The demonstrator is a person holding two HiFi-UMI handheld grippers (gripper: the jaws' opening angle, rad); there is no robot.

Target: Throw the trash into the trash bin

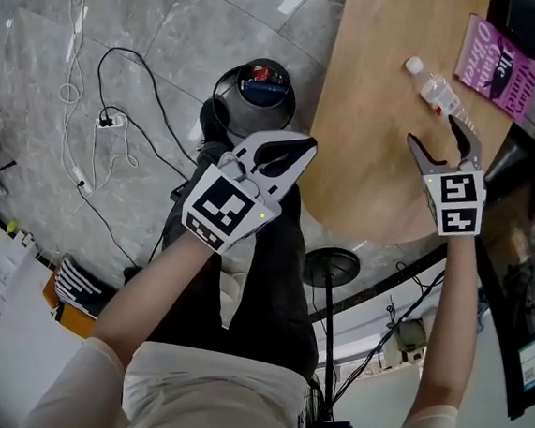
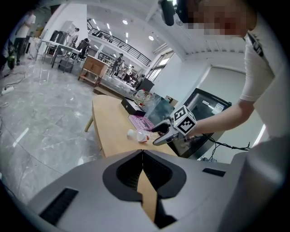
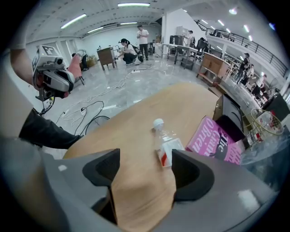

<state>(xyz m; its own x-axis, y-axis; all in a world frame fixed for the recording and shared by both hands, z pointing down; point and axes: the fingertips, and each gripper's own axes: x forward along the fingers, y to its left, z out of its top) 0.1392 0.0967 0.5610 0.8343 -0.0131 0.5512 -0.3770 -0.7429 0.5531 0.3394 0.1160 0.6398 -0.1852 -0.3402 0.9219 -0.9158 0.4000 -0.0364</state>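
Trash bin [image 1: 227,109] on the floor [image 1: 164,21] contains blue and red items [image 1: 260,85]. Plastic bottle [image 1: 435,93] lies on the table [image 1: 370,104]. Right gripper [image 1: 434,134]: fingers wide apart, empty, near the bottle. Left gripper [image 1: 299,151]: fingers closed, empty.

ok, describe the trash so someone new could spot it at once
Start at the wooden table and go to the end where the pink book lies. The bottle lies on its side just next to it: clear plastic, white cap, red-and-white label, round and see-through where the book is flat and opaque.
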